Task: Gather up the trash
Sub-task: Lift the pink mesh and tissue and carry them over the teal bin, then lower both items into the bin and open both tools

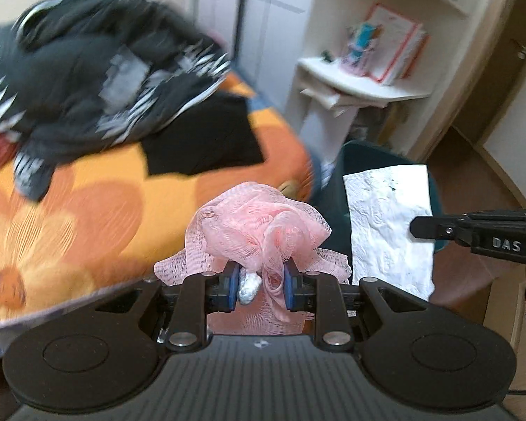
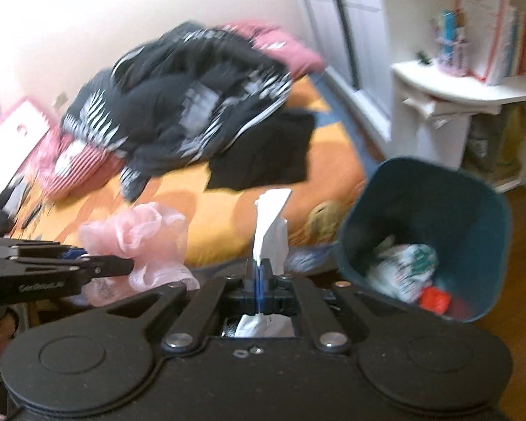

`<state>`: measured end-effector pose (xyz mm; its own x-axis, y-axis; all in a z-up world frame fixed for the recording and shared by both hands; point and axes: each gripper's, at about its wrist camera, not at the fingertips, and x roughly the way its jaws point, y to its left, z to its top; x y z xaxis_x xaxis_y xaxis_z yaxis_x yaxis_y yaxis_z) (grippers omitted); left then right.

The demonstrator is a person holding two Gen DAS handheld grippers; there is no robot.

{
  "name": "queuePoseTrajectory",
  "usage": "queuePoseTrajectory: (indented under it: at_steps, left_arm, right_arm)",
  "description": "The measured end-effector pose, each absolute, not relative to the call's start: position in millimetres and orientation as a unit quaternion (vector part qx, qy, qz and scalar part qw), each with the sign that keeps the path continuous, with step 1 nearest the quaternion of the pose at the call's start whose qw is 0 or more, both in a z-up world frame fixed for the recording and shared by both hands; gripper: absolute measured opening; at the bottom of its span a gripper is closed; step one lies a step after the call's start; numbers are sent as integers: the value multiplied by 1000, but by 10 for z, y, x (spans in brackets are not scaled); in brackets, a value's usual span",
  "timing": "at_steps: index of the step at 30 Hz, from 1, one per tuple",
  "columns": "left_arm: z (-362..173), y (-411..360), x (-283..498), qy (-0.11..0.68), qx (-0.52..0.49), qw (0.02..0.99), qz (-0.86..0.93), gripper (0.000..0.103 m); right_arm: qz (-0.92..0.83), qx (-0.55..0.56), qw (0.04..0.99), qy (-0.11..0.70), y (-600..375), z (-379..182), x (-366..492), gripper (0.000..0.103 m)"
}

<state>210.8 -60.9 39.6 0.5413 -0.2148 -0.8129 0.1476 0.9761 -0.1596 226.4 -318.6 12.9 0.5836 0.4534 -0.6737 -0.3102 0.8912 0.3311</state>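
Note:
My left gripper [image 1: 259, 286] is shut on a pink mesh net [image 1: 263, 224] and a small silver foil ball [image 1: 249, 284], held in the air beside the bed. It also shows in the right wrist view [image 2: 122, 266] with the pink net [image 2: 140, 242]. My right gripper [image 2: 258, 280] is shut on a white paper tissue [image 2: 270, 231], held upright left of the teal trash bin [image 2: 487, 210]. In the left wrist view the tissue [image 1: 389, 224] hangs in front of the bin [image 1: 336, 189]. The bin holds crumpled wrappers [image 2: 403, 266] and a red object [image 2: 435, 300].
A bed with an orange floral cover [image 1: 87, 217] carries a pile of black and striped clothes [image 1: 98, 70] and a black cloth [image 1: 207, 137]. A white shelf unit [image 1: 364, 84] with books stands behind the bin. The wooden floor [image 2: 522, 238] lies to the right.

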Motion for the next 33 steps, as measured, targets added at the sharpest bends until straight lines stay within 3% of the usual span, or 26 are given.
queuePoseTrajectory:
  at_steps: [14,33]
  left_arm:
    - [555,-2067,2783,448,1,874,-191,24]
    - [-493,-3047,3450,519,59,828,-206,24]
  right_arm:
    - [126,115,912,372,-4249,142,2481,1]
    - [69,150,882,441,-4758,-735,2934,1]
